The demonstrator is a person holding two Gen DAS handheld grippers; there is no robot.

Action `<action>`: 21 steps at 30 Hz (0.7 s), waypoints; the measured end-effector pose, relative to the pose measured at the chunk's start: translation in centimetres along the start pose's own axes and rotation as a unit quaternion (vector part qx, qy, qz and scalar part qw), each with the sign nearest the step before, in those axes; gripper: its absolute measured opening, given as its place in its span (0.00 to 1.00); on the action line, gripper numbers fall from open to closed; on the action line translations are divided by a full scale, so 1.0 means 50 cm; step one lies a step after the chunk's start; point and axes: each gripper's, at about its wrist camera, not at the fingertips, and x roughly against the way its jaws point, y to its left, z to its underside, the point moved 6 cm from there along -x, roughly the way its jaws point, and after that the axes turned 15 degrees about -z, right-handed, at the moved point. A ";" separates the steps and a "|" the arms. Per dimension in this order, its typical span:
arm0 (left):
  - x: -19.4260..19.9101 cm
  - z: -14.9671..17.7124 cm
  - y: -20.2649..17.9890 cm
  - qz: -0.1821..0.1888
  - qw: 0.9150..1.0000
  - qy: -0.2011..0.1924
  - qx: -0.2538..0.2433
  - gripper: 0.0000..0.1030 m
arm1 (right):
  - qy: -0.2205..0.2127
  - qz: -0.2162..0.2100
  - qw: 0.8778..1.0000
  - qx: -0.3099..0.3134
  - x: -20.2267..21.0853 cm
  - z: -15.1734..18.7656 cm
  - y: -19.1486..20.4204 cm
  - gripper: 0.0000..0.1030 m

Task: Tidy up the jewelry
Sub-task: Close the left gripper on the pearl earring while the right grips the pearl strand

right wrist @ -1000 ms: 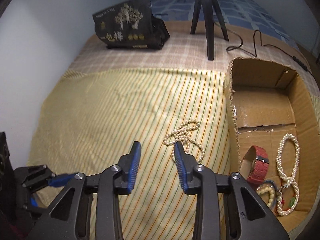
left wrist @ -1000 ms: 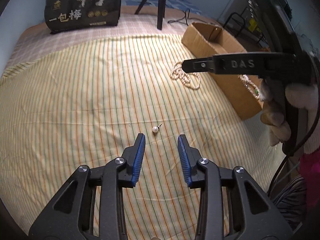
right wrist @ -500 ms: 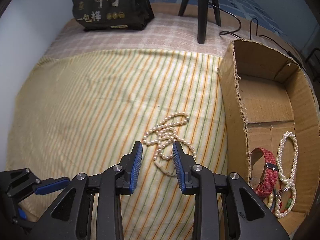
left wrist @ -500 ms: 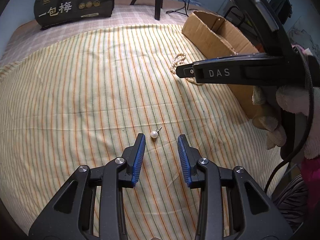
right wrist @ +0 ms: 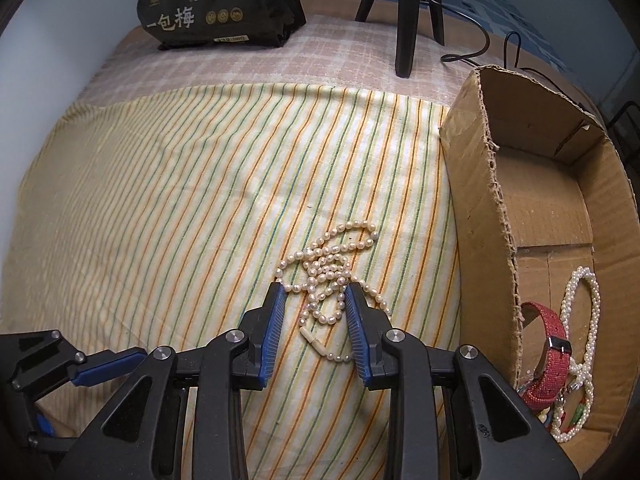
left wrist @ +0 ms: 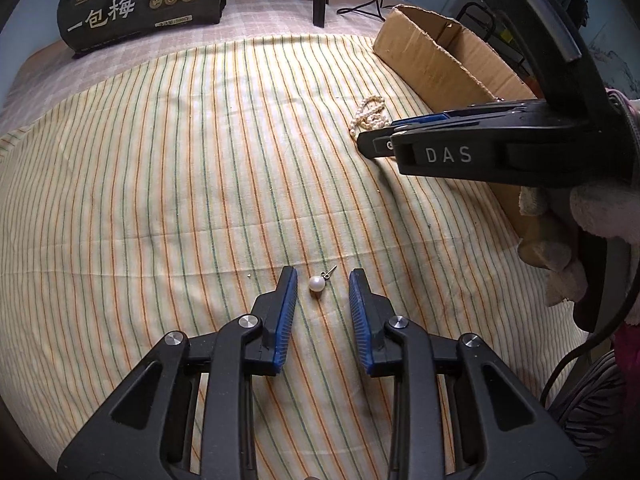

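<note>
Pickup is the step in hand: both grippers are lowered over jewelry on the striped cloth (left wrist: 160, 168), with neither piece yet gripped.

Left gripper (left wrist: 322, 280): jaws have just been closing and stand apart, with the pearl earring (left wrist: 316, 283) between the tips; neither pad touches it. The earring lies on the cloth, nearer the left pad, its small pin angled away up and right.

Right gripper (right wrist: 313, 296): jaws spread, straddling the lower loops of the pearl necklace (right wrist: 328, 268), which lies in a loose tangle on the cloth just beside the cardboard box (right wrist: 492, 208). Pad contact with the beads cannot be confirmed.

Next move, as judged: close each gripper fully. The earring is round and small (likely to roll or slip), so the pads should meet it squarely. The necklace calls for a pinch on several strands, then a lift over the box wall.

View differences: only the right wrist view shows the box interior, holding a red strap (right wrist: 550, 356) and pearl strands (right wrist: 584, 312). Only the left wrist view shows the earring and the gloved hand (left wrist: 592, 216) on the right gripper.
</note>
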 end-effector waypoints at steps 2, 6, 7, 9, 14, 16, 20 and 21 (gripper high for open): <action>-0.003 -0.001 -0.004 -0.002 1.000 -0.001 -0.004 0.26 | -0.001 -0.001 1.000 0.001 -0.001 0.001 0.001 0.26; -0.008 -0.002 -0.003 -0.007 1.000 0.003 -0.002 0.13 | -0.002 -0.018 1.000 -0.001 -0.004 0.002 0.006 0.11; -0.010 -0.003 -0.001 -0.007 1.000 0.005 0.002 0.08 | -0.002 -0.023 1.000 -0.001 -0.006 0.002 0.007 0.10; -0.012 -0.004 0.001 -0.004 1.000 0.005 0.008 0.08 | -0.004 -0.027 1.000 0.001 -0.008 0.002 0.011 0.07; 0.001 -0.004 0.003 -0.008 1.000 -0.005 0.015 0.08 | -0.012 -0.034 0.999 0.003 0.000 0.004 0.014 0.06; 0.017 -0.005 0.011 -0.005 1.000 -0.013 0.023 0.08 | -0.022 -0.038 0.999 0.003 0.011 0.000 0.018 0.06; 0.056 -0.016 0.033 0.000 0.999 -0.033 0.041 0.08 | -0.045 -0.047 0.998 0.007 0.044 -0.014 0.024 0.06; 0.066 -0.020 0.038 0.001 0.998 -0.038 0.045 0.08 | -0.054 -0.049 0.997 0.009 0.057 -0.019 0.029 0.06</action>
